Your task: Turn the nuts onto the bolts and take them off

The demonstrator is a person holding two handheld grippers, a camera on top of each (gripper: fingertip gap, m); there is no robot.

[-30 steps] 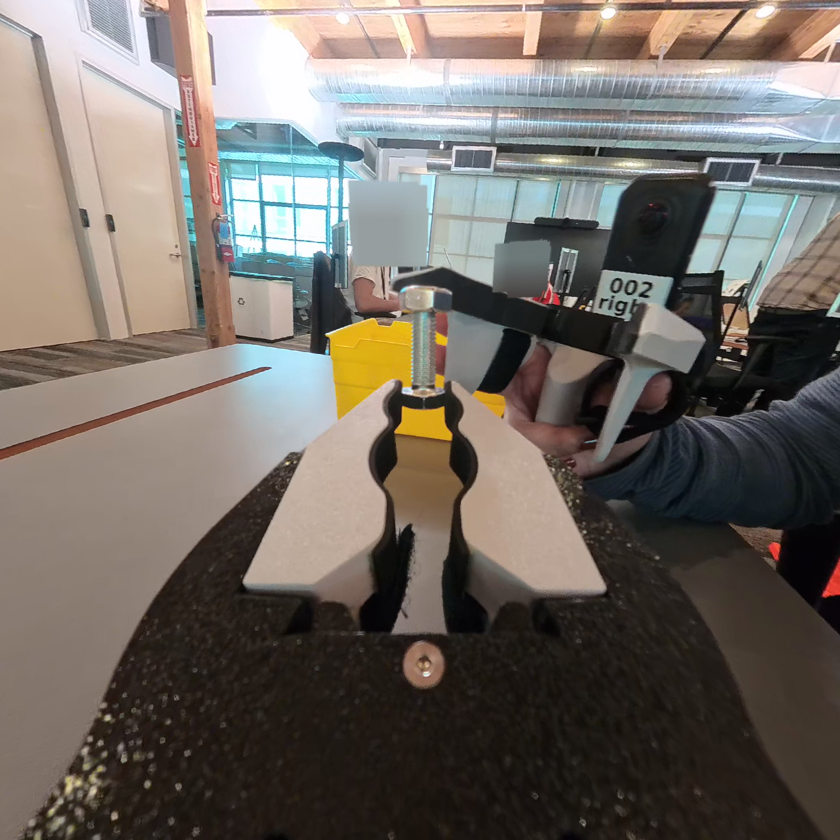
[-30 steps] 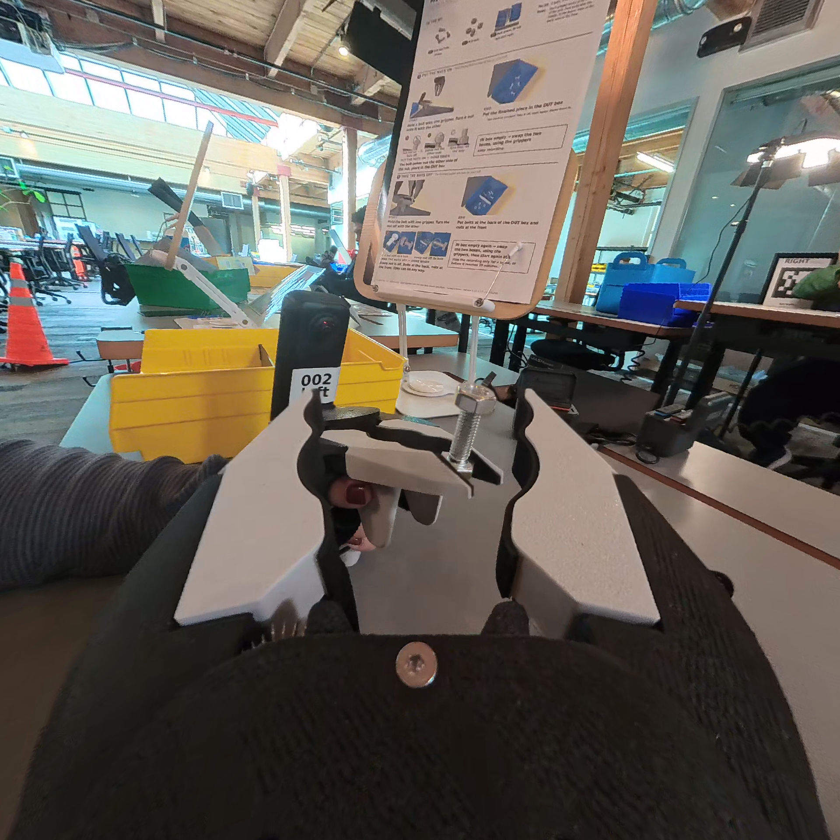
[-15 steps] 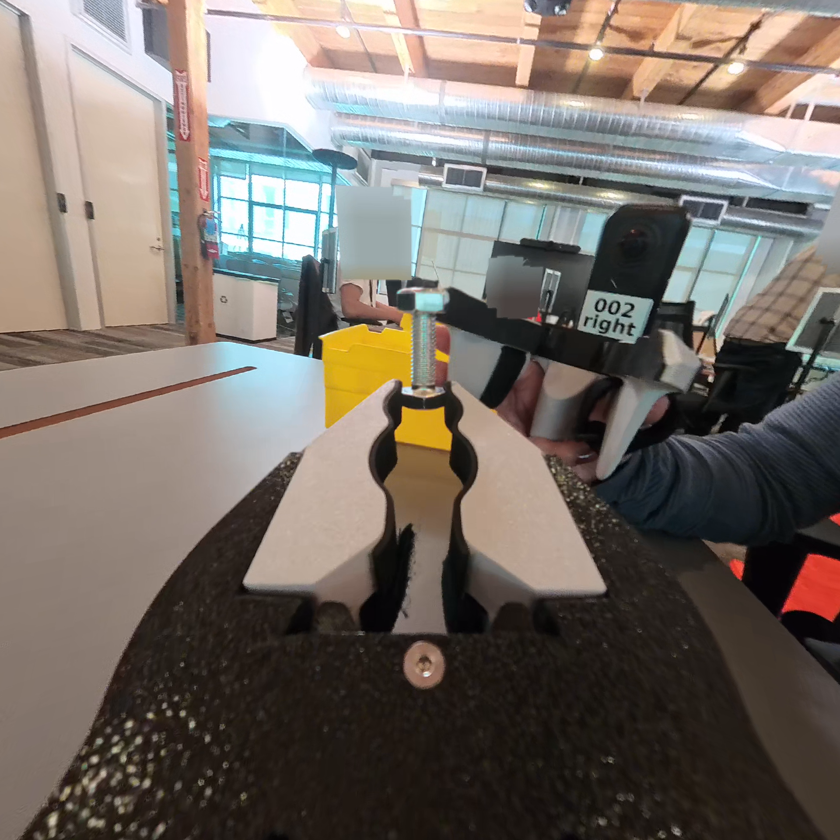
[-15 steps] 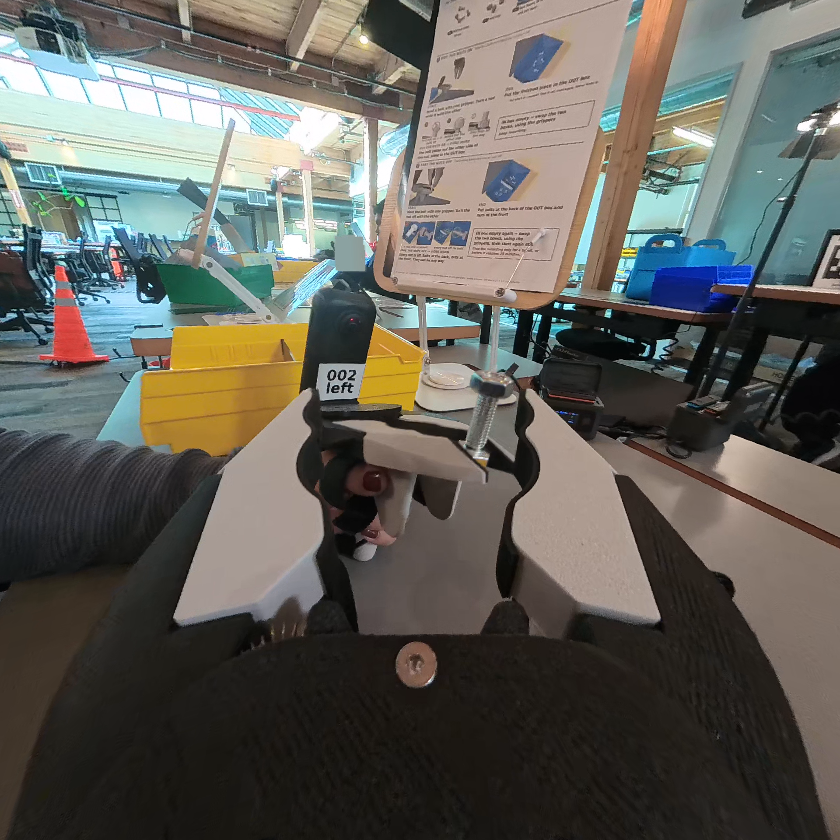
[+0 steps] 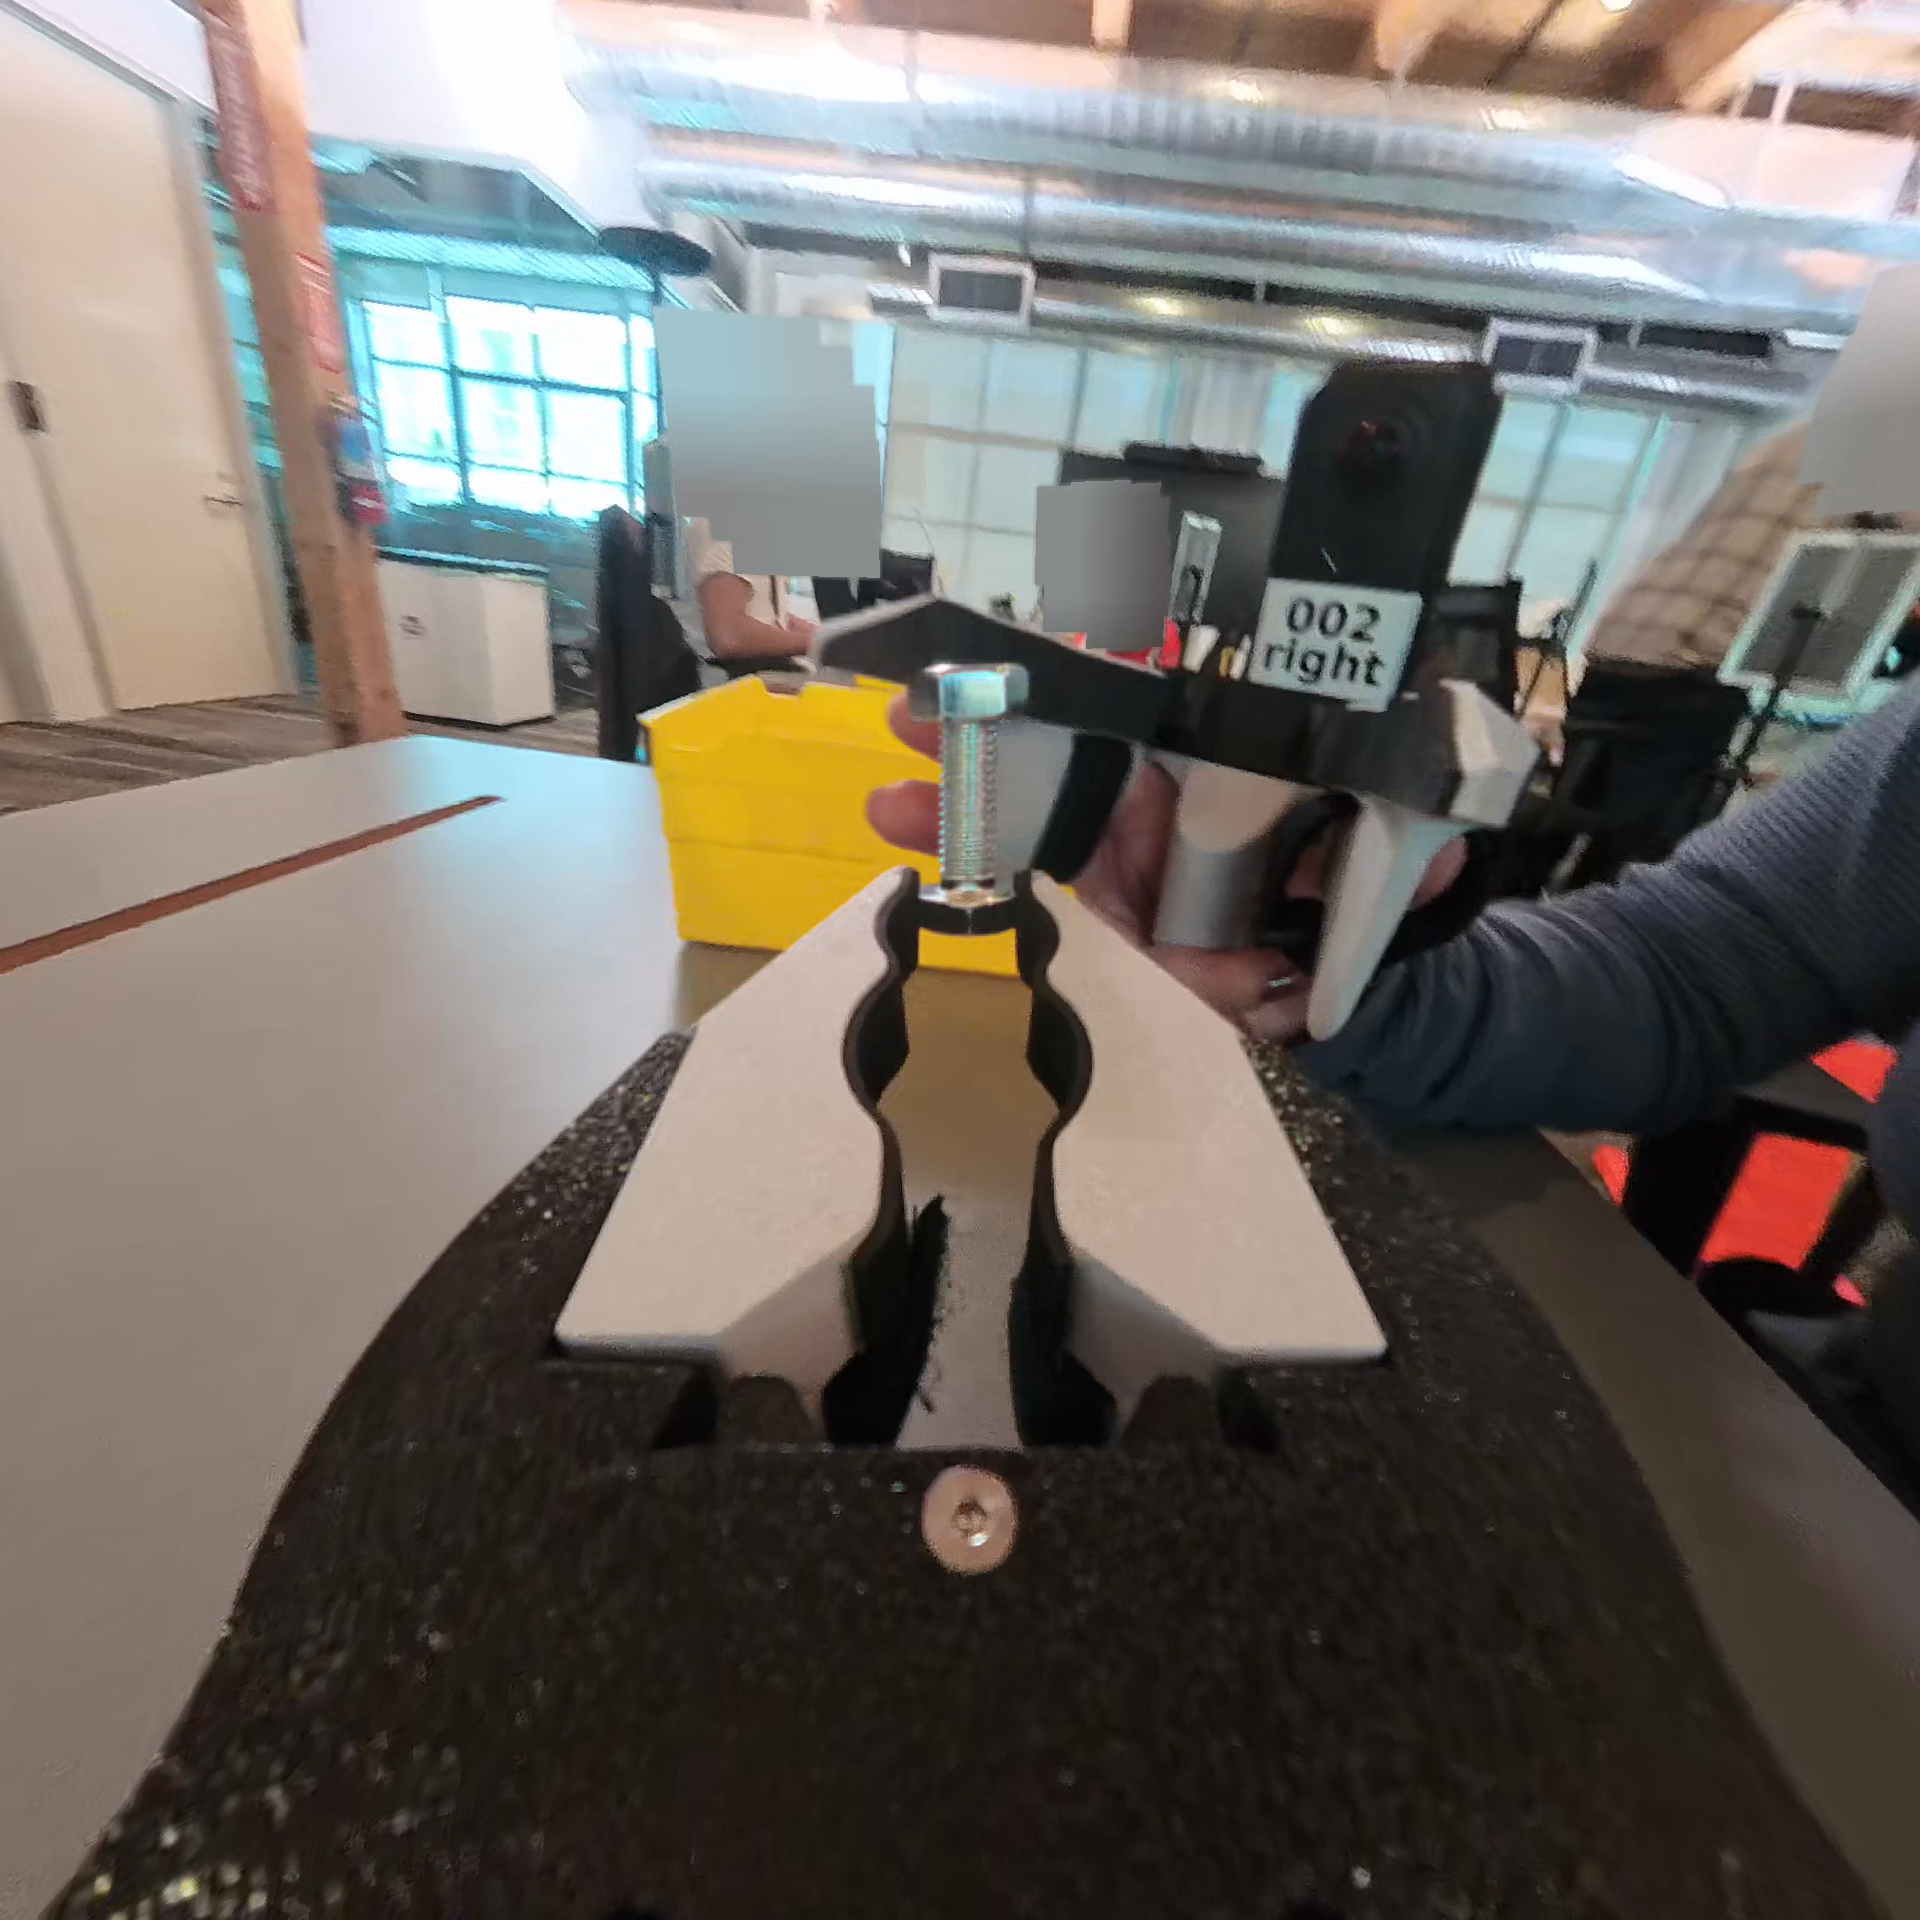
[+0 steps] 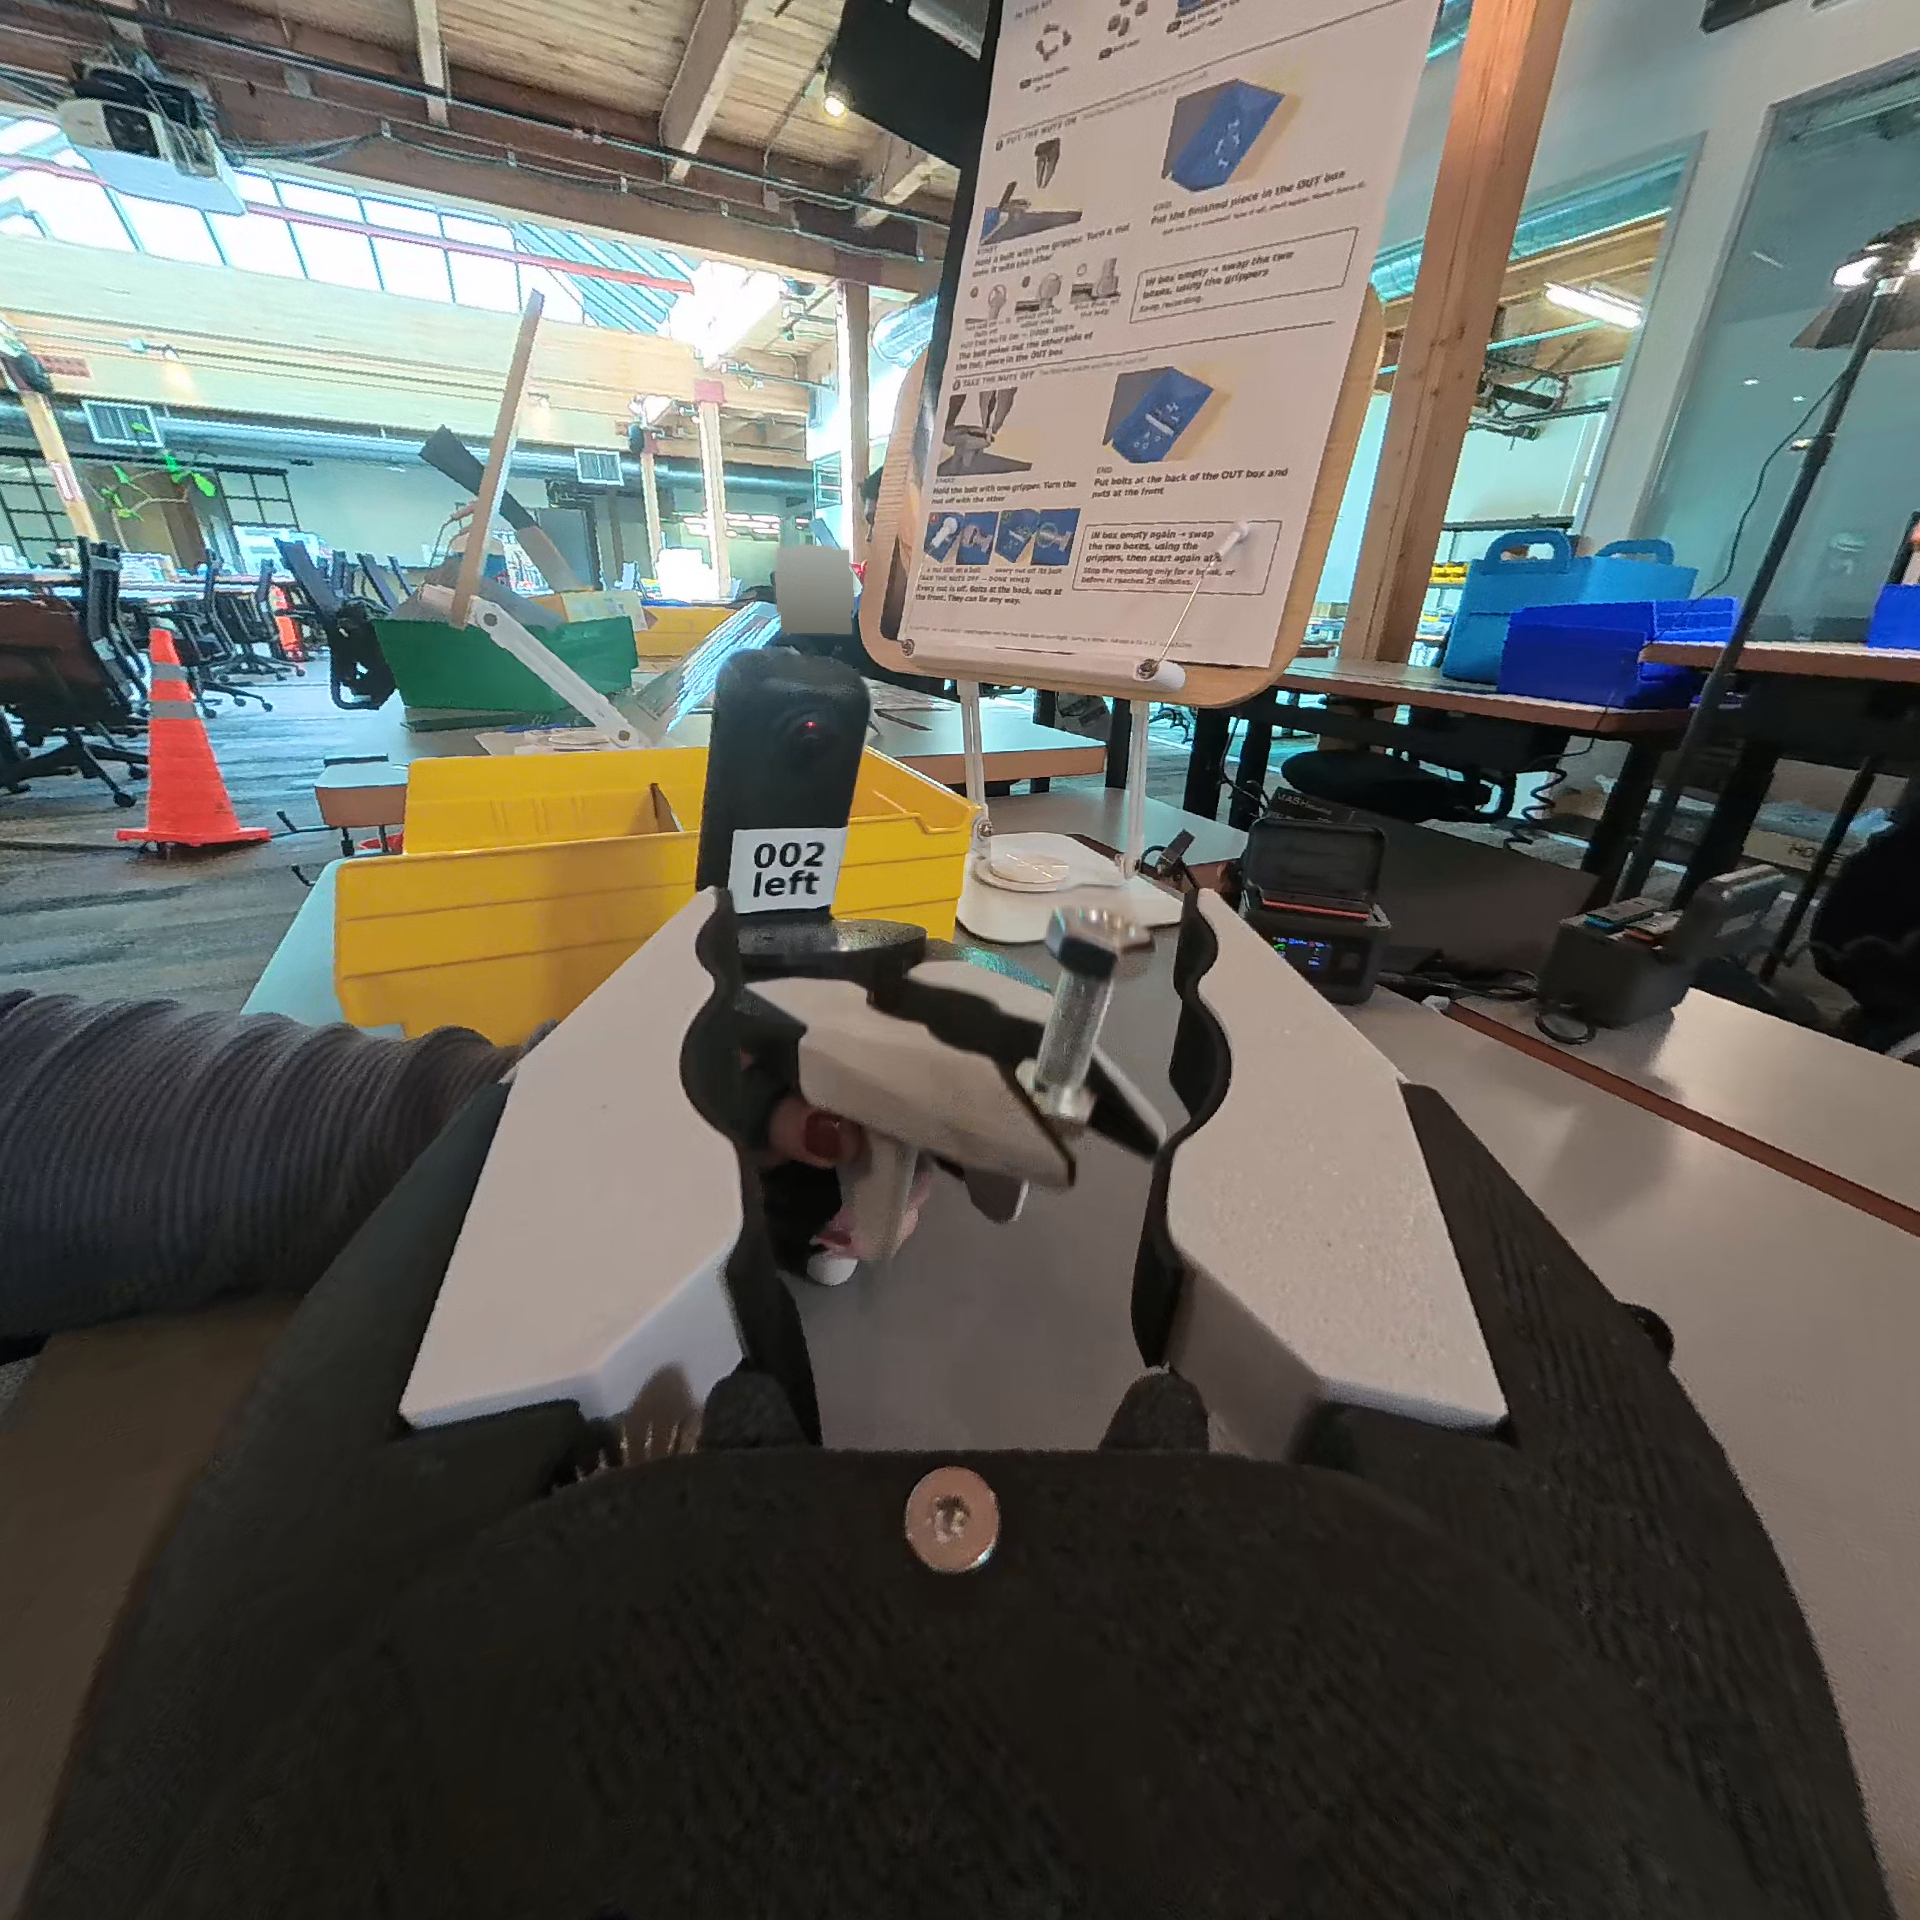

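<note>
The left gripper (image 5: 968,914) pinches a nut (image 5: 968,896), its bolt (image 5: 968,774) standing upright; the right gripper (image 6: 954,1013), fingers spread, flanks the bolt.

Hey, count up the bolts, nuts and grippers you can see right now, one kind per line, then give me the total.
Bolts: 1, the bolt, head up.
Nuts: 1, the nut at its lower end, clamped in the left jaws.
Grippers: 2, the left gripper and the right gripper, which is open.
Total: 4
</note>
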